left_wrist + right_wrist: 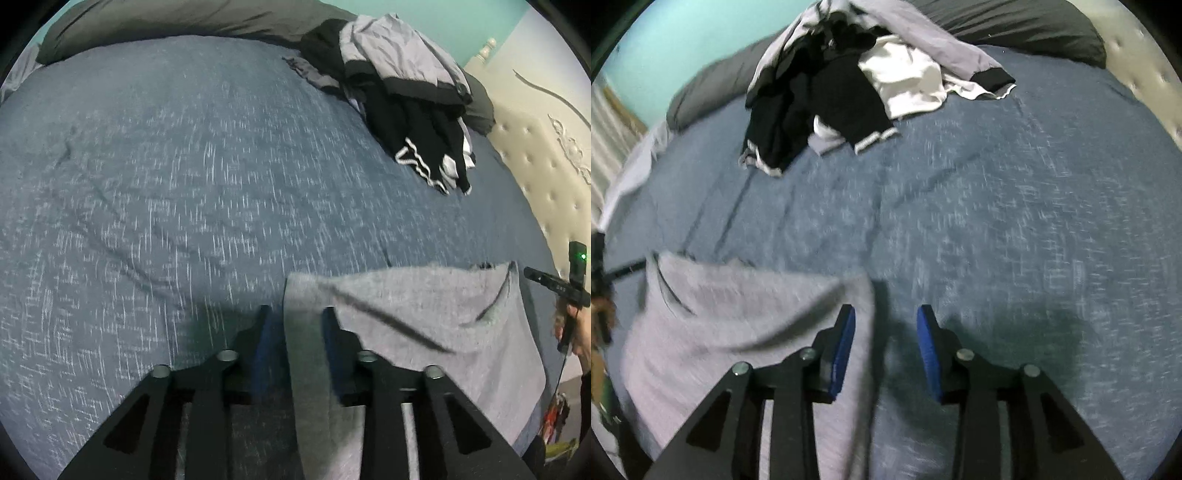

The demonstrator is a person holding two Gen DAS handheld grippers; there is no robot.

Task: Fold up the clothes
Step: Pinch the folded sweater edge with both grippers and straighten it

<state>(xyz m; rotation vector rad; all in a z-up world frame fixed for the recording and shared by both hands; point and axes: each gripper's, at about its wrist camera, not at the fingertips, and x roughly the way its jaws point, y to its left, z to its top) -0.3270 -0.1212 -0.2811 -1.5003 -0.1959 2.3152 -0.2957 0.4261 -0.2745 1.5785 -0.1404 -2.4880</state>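
Grey garment (424,314) hangs between left gripper (295,317) jaws

1. The left wrist view looks forward and down along its fingers, low over the blue bedspread (184,184).
2. The right wrist view does likewise.
3. Both share the grey garment (424,314) (738,295) at lower frame and the clothes pile (399,96) (849,74) at top.

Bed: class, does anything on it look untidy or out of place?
Yes: a heap of clothes lies crumpled and tangled at the far end of the bed, unfolded. The grey garment nearby is rumpled too.
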